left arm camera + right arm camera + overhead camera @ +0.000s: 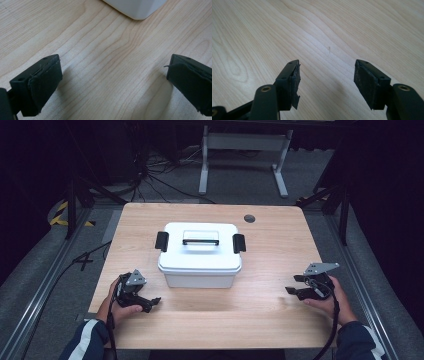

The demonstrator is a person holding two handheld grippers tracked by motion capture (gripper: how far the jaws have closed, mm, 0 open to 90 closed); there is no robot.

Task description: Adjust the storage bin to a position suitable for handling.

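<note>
A white plastic box (200,254) with a lid, a clear handle and black side latches stands in the middle of the wooden table (260,315). My left gripper (150,303) rests low near the box's front left corner, jaws wide apart over bare wood (112,75), with the box corner (136,8) just ahead. My right gripper (295,287) hovers at the table's right side, pointing toward the box from well away. Its jaws stand partly apart (327,82) with only bare wood between them.
A round cable hole (249,218) sits at the table's far right. Beyond the table stand a white metal frame (245,150) and loose cables (155,167) on the grey floor. Dark stands flank both sides.
</note>
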